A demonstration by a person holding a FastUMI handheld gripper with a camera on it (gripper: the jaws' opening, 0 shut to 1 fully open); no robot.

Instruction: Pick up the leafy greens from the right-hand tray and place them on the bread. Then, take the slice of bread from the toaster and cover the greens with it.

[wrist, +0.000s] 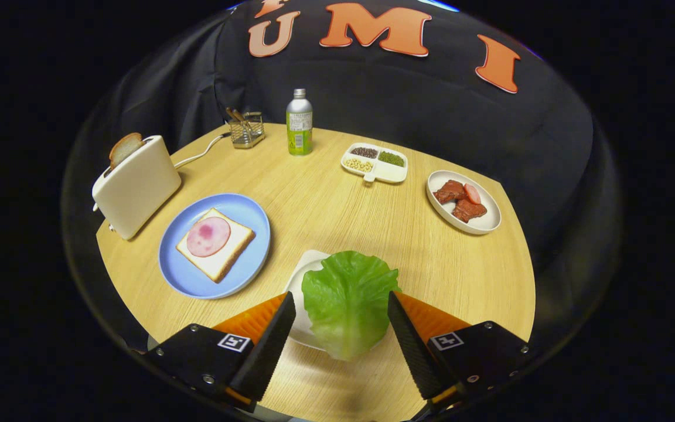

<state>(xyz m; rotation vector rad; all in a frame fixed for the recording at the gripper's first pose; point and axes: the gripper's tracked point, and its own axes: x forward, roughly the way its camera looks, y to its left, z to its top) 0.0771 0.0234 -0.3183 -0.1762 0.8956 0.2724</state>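
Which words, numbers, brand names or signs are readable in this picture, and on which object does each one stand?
None can be read.
Bottle: its label carries print and a small mark, too small and blurred to read.
Gripper, open around the lettuce: a square black-and-white marker on each finger, a pattern, not text.
Toaster, plates and tray: no writing visible.

Your gripper: one unit, seen from its own camera, pointing forward and tilted downward. Two fingers, spread wide apart, neither pad pressing on anything. Left and right finger sit level with each other, tips angled slightly inward. Your hand is out of sight.
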